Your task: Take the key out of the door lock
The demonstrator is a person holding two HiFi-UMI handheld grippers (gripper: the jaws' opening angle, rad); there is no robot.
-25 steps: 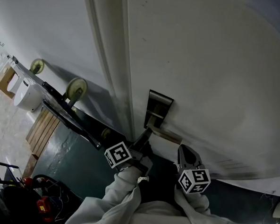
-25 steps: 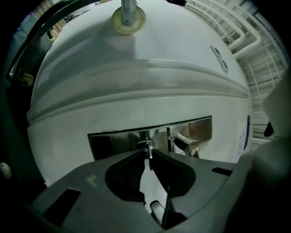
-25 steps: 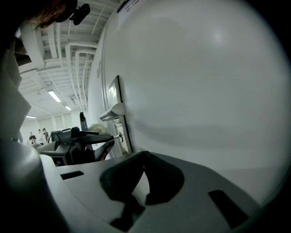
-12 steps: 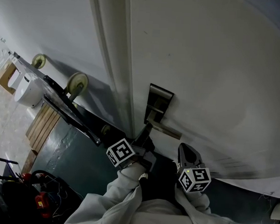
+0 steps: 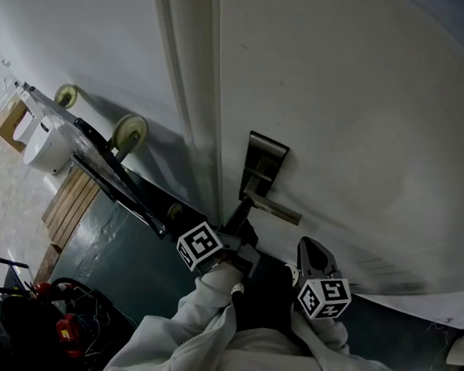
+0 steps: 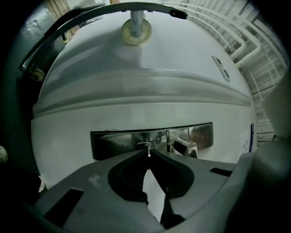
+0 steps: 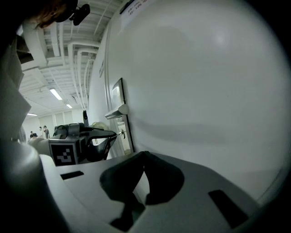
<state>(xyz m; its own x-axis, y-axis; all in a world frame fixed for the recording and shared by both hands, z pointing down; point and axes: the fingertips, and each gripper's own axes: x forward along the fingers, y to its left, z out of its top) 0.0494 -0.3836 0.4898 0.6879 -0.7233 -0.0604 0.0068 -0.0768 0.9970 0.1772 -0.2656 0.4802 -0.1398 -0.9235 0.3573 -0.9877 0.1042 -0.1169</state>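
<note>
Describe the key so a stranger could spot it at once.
On the big white door sits a shiny metal plate. The lever handle juts from it; the key is the thin silver sliver beside that handle, pinched between the left gripper's closed tips.

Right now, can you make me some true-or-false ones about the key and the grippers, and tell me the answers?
1. The left gripper is pinching the key in the lock plate. True.
2. The key is already out of the lock plate. False: it sits in it, between the closed jaw tips.
3. The right gripper holds nothing. True.
4. The right gripper's jaws are wide open. False: they are closed together.
5. The door handle is a round knob. False: it is a straight metal lever.
</note>
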